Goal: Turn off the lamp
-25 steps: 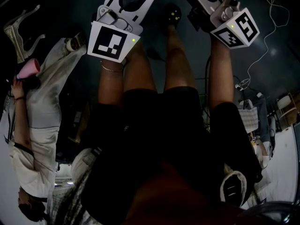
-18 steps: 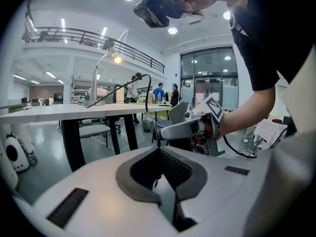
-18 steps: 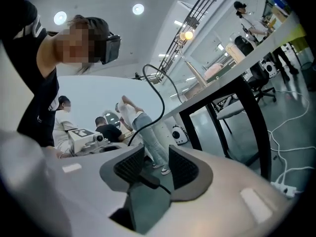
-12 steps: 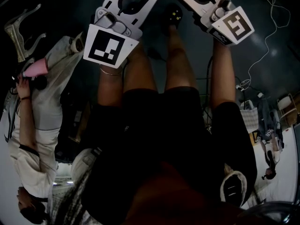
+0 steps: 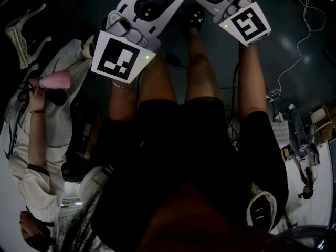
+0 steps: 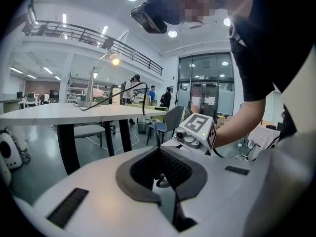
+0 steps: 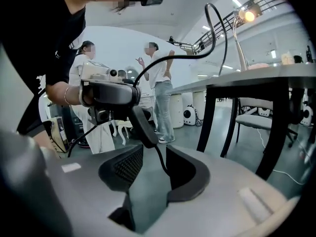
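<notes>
Waiting to begin, I judge: both grippers hang low by the person's legs, well apart from the lamp (image 6: 114, 59). The left gripper (image 6: 159, 154) has its jaws pressed together on nothing; the right gripper (image 7: 154, 157) has its jaws parted and empty. Next, one must be carried to the lamp's switch. The lamp glows on a white table (image 6: 59, 113) in a bright hall.
</notes>
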`<state>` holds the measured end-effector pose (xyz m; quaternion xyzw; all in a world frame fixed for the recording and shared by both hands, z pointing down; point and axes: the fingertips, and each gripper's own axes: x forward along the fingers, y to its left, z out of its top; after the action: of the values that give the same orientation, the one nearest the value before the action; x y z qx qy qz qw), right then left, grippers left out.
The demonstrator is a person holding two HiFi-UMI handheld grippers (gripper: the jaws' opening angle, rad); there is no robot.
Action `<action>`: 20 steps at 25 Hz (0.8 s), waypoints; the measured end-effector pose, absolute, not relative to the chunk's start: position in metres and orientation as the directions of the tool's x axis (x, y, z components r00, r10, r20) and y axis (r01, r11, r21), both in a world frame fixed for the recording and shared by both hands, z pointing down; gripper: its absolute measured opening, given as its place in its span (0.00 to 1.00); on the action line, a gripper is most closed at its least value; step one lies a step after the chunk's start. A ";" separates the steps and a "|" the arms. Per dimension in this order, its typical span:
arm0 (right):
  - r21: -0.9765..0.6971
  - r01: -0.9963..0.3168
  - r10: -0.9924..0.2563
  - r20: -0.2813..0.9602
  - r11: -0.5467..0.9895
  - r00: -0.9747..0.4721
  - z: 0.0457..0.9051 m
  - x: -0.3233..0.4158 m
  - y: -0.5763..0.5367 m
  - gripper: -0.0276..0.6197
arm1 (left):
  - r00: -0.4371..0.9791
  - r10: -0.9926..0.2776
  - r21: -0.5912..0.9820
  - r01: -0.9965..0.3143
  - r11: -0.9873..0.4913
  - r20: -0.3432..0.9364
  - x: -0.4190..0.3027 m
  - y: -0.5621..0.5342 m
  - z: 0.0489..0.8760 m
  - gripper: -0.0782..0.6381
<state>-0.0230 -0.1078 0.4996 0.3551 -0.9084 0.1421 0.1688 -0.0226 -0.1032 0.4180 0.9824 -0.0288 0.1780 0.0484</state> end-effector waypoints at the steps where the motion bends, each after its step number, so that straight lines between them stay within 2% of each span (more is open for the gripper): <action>1: -0.134 -0.695 -0.599 0.410 0.706 -0.688 0.501 -0.024 -0.109 0.26 | 0.936 -0.038 0.089 -0.074 -0.993 0.350 -0.023 -0.103 0.417 0.12; 4: -0.140 -0.710 -0.612 0.412 0.690 -0.675 0.504 -0.025 -0.111 0.24 | 0.939 -0.034 0.096 -0.071 -0.993 0.341 -0.023 -0.103 0.412 0.12; 7: -0.133 -0.727 -0.632 0.406 0.674 -0.660 0.504 -0.024 -0.113 0.09 | 0.943 -0.033 0.104 -0.071 -0.992 0.332 -0.023 -0.105 0.409 0.12; 11: -0.133 -0.697 -0.607 0.395 0.704 -0.689 0.504 -0.032 -0.112 0.05 | 0.947 -0.051 0.103 -0.088 -0.991 0.319 -0.025 -0.110 0.408 0.13; 20: -0.239 -0.647 -0.557 0.351 0.724 -0.753 0.500 -0.046 -0.100 0.05 | 0.959 -0.053 0.097 -0.083 -0.992 0.279 -0.022 -0.107 0.404 0.13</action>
<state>-0.0455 -0.1002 0.4999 0.3275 -0.9194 0.1757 0.1283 -0.0221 -0.1070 0.4039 0.9882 -0.0343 0.1392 0.0538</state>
